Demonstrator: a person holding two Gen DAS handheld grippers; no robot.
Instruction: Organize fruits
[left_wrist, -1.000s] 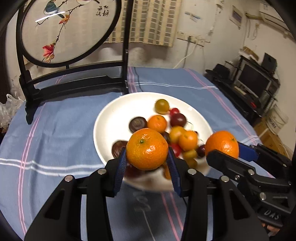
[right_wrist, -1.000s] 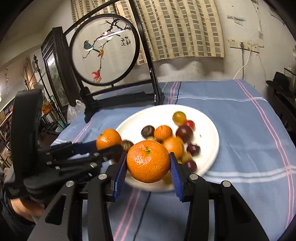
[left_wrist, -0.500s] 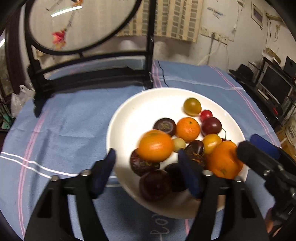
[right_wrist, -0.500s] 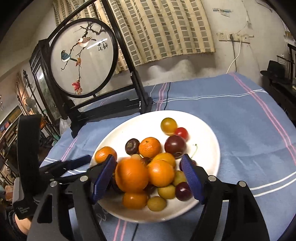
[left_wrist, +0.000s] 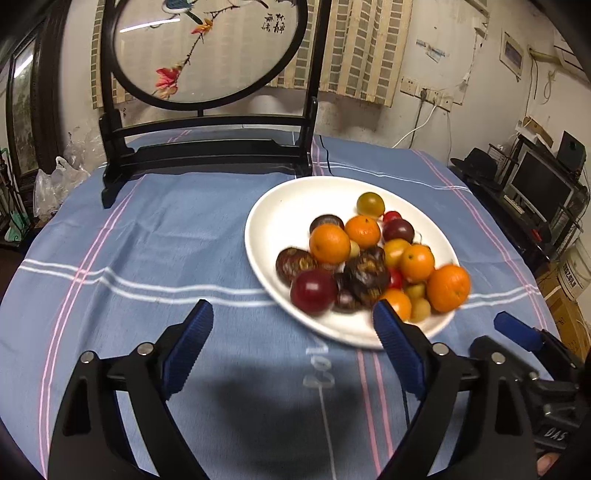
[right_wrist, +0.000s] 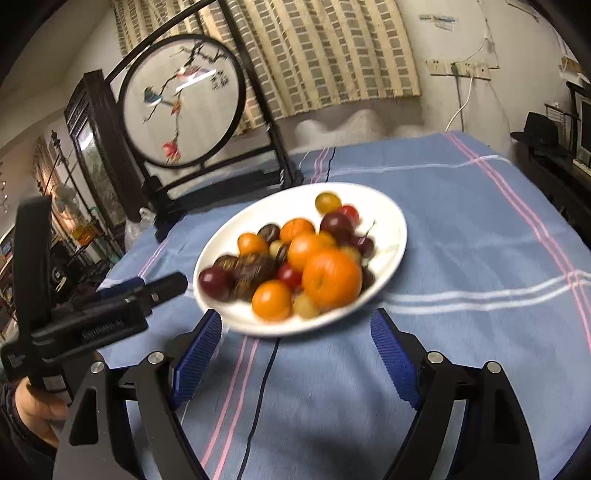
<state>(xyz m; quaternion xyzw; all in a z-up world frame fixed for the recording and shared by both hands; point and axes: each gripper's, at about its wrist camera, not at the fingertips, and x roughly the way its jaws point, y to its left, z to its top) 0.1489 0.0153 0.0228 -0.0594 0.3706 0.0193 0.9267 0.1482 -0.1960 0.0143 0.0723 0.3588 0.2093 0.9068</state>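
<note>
Through the left wrist camera we see our left gripper (left_wrist: 291, 325) with its jaws spread wide and opening further, the blue pads (left_wrist: 188, 343) gripping nothing; only the blue striped cloth (left_wrist: 166, 243) covering the desk lies between them. The right-hand pad overlaps the near rim of the white plate (left_wrist: 277, 206) in this view, though we cannot tell whether it touches. The plate sits ahead and to the right, heaped with fruit: several oranges (left_wrist: 329, 243), one large orange (left_wrist: 448, 288) at the plate's right edge, dark purple fruits (left_wrist: 367, 277), a red plum (left_wrist: 313, 290) and small yellow-green ones. Our right gripper (left_wrist: 517, 334) enters at the lower right, just beside the plate. A round embroidered screen (left_wrist: 207, 48) on a black stand rises at the far side of the desk. Through the right wrist camera, our right gripper (right_wrist: 295, 341) also has released jaws, widening at this moment, and empty; the plate's (right_wrist: 391, 221) near rim lies just beyond the pad tips, with cloth (right_wrist: 461, 229) under the gap. The biggest orange (right_wrist: 331, 277) rests on the pile toward the near side, a smaller orange (right_wrist: 272, 300) beside it. To the left our left gripper (right_wrist: 162, 286) points at the plate, with our hand (right_wrist: 35, 413) around its handle.
</note>
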